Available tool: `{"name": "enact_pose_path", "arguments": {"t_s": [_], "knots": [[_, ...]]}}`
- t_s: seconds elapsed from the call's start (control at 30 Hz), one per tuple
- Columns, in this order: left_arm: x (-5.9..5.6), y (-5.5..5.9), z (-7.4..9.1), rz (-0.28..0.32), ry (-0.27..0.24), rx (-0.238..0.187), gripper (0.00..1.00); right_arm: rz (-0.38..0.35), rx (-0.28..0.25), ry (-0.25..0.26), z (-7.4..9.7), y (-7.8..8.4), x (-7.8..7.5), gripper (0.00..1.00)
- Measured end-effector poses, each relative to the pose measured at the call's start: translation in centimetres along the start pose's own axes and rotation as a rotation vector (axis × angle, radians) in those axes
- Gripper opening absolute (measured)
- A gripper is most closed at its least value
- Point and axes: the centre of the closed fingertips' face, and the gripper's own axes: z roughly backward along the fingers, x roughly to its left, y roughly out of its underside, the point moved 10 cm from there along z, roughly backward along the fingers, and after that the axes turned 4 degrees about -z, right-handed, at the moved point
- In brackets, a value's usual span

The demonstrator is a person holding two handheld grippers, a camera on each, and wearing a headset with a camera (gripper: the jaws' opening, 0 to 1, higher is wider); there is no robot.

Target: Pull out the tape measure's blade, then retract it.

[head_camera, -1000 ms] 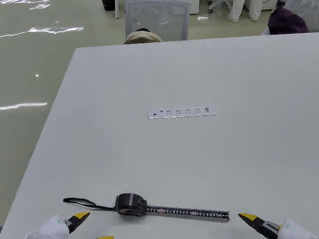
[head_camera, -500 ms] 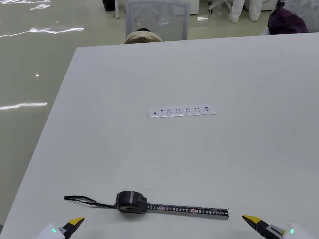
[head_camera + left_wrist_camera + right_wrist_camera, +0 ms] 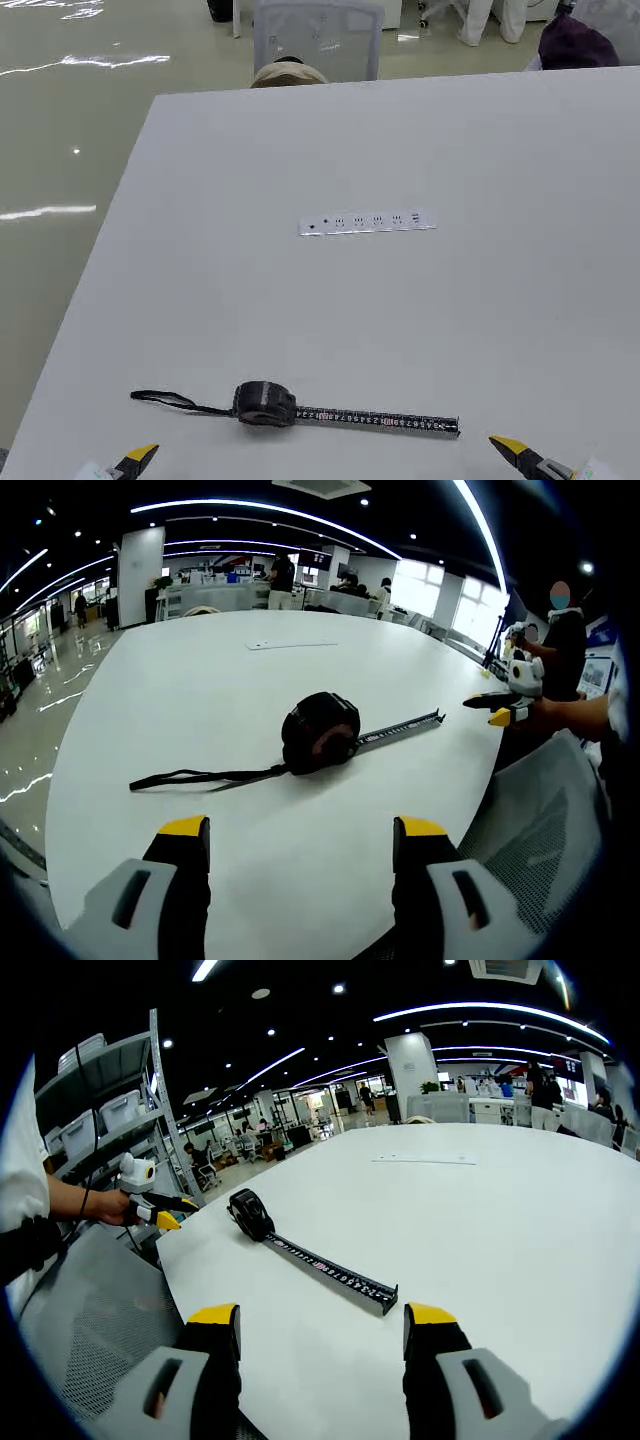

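Note:
A black tape measure (image 3: 264, 404) (image 3: 320, 732) (image 3: 249, 1213) lies near the table's front edge, its blade (image 3: 380, 422) (image 3: 330, 1271) (image 3: 400, 729) drawn out to the right and flat on the top, its black strap (image 3: 170, 401) (image 3: 200, 777) trailing left. My left gripper (image 3: 298, 832) (image 3: 135, 461) hovers open at the front left, short of the case, holding nothing. To the right of the blade's tip my right gripper (image 3: 322, 1317) (image 3: 515, 450) is open and apart from it.
A white power strip (image 3: 367, 222) lies mid-table on the white table (image 3: 420, 130). A mesh chair (image 3: 317, 38) stands at the far edge. People stand beyond the table's far right corner. Shelving (image 3: 115, 1110) with bins is off to one side.
Both grippers have drawn back toward the table's front edge, away from the tape measure. The tape measure and its blade lie as before.

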Motion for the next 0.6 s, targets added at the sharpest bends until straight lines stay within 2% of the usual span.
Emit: {"name": "enact_pose_path", "arguments": {"t_s": [0.33,0.6], "knots": [[-0.9,0.4,1.1,0.044,-0.020,-0.020,0.77,-0.007,-0.015,0.016,0.6,0.4,0.2,0.67],[-0.8,1.3,1.7,0.067,-0.049,-0.028,0.78,-0.008,-0.017,0.021,0.9,0.9,0.8,0.67]]}}
